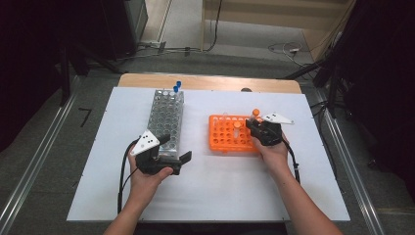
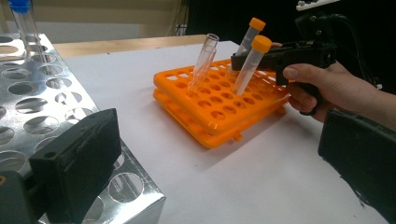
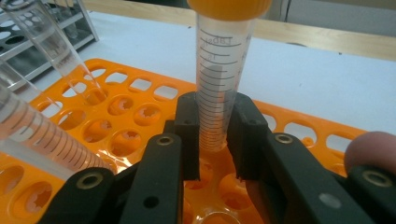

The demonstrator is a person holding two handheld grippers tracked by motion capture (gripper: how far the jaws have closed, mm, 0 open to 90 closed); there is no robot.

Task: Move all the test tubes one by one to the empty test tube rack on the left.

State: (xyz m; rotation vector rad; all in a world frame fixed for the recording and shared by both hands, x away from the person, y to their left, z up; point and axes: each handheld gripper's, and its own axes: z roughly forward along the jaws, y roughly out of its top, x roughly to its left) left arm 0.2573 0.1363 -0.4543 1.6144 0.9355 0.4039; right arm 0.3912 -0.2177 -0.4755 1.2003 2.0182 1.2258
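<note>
An orange tube rack (image 1: 222, 139) lies right of the table's middle. My right gripper (image 1: 254, 125) reaches over its right edge and is shut on an upright orange-capped tube (image 3: 222, 84) whose lower end stands in a rack hole; the pads (image 3: 187, 130) press its sides. That tube (image 2: 251, 35) is the farther capped one in the left gripper view. A second orange-capped tube (image 2: 250, 65) and an uncapped clear tube (image 2: 203, 63) lean in the rack (image 2: 219, 116). My left gripper (image 1: 175, 148) is open, with nothing between its jaws, at the near end of the metal rack (image 1: 166, 115).
The metal rack (image 2: 42, 102) has many vacant holes and two blue-capped tubes (image 1: 177, 86) at its far end. White table sheet (image 1: 220, 186) spreads in front of both racks. A bare wooden strip (image 1: 210, 82) runs along the far edge.
</note>
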